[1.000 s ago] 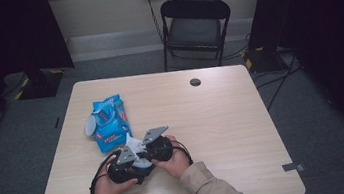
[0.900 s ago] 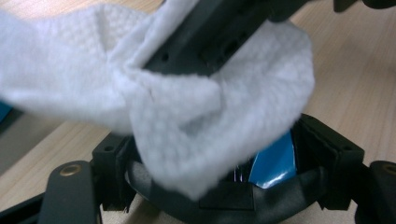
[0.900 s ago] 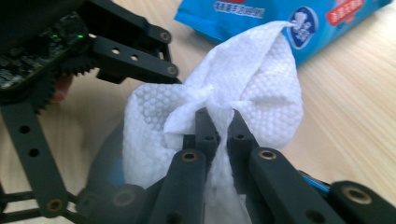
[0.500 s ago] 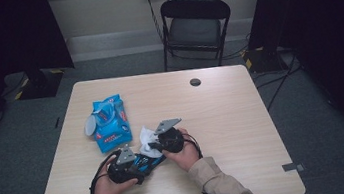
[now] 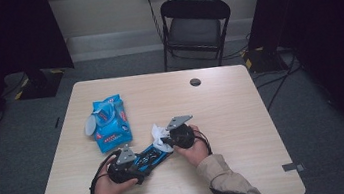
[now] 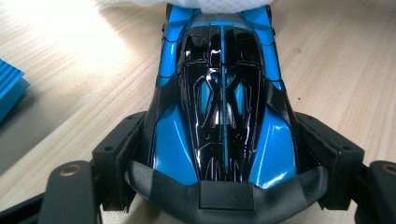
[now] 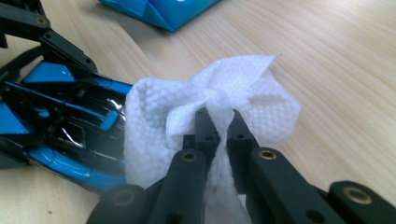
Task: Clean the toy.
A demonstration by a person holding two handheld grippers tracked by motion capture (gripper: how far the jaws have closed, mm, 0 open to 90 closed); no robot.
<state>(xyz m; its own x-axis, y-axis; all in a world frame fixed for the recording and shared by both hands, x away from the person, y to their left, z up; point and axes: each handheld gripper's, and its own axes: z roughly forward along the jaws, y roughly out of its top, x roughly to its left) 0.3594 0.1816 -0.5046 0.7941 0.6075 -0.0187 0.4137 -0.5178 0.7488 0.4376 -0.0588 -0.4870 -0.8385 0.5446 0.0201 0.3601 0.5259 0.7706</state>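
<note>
Left claw (image 6: 224, 186) clamps the toy car (image 6: 223, 93), right claw (image 7: 217, 126) pinches the wipe (image 7: 210, 116) at its nose, bare table (image 5: 241, 98) beyond.

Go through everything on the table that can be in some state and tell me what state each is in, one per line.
Toy car: upright on the table, clamped at one end by the left tongs.
White wipe: crumpled, pinched in the right tongs, lying against the car's other end.
Wipes pack: lying flat, lid flipped open.
Folding chair: unfolded, unoccupied.
</note>
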